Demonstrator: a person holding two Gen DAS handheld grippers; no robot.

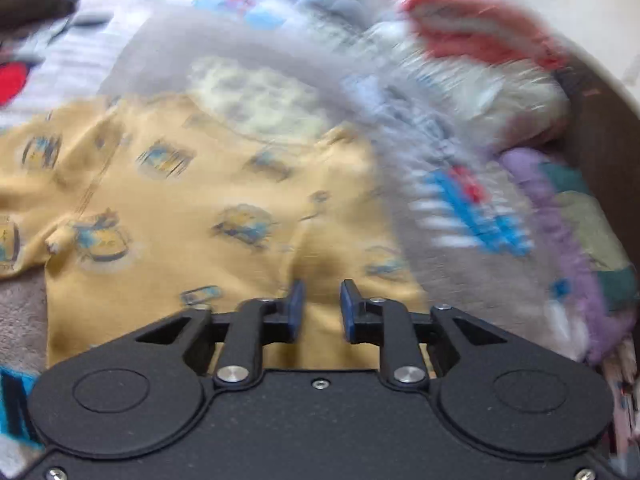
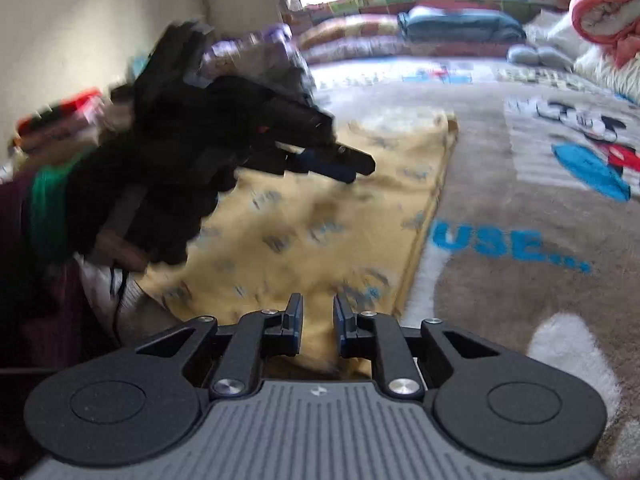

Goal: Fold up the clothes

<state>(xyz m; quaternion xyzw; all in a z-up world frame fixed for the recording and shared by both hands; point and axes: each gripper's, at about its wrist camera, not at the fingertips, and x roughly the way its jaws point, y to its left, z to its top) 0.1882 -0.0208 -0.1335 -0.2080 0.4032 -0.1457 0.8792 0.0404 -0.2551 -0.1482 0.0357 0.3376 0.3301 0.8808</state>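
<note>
A yellow printed garment [image 1: 192,208] lies spread on a grey cartoon blanket [image 2: 520,208]; it also shows in the right wrist view [image 2: 320,220]. My left gripper [image 1: 322,308] hovers over the garment's near part, jaws a little apart with nothing between them. It also shows from the side in the right wrist view [image 2: 352,166], above the cloth. My right gripper [image 2: 318,326] is over the garment's near edge, jaws a little apart and empty. Both views are motion-blurred.
A pile of clothes and plush items [image 1: 500,60] lies to the right in the left wrist view. Folded bedding [image 2: 440,28] is stacked at the far end under a window. A pink rolled blanket [image 2: 608,12] sits at top right.
</note>
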